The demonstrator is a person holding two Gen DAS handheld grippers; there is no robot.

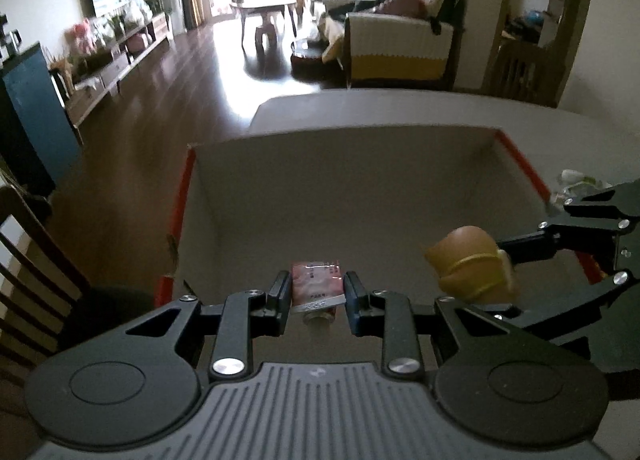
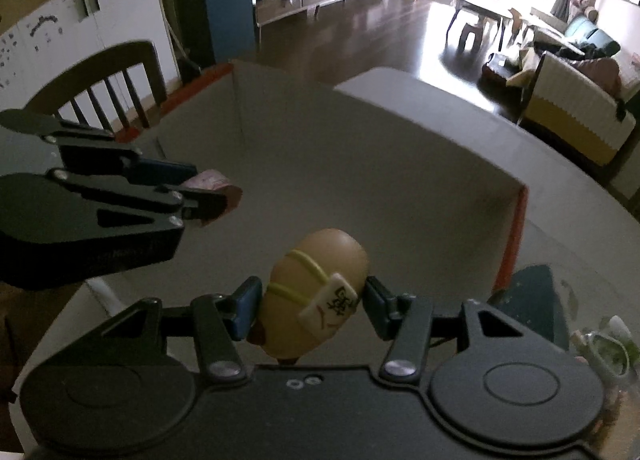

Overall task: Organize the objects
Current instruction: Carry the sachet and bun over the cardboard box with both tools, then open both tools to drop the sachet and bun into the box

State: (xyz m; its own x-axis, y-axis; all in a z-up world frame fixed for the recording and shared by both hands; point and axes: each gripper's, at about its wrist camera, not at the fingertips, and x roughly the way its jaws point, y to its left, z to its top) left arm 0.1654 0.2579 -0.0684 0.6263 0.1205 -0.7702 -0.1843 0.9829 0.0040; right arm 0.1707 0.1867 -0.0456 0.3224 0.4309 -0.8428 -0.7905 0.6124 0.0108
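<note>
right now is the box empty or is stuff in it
Empty as far as visible: the box shows bare floor and walls. The pink packet and tan toy are held above it by the grippers.

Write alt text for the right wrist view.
The right hand-held gripper holds a tan egg-shaped toy with a yellow band and a mahjong tile, above an open cardboard box with red edges. At left, the left hand-held gripper holds a small pink packet; a living room lies beyond.
</note>
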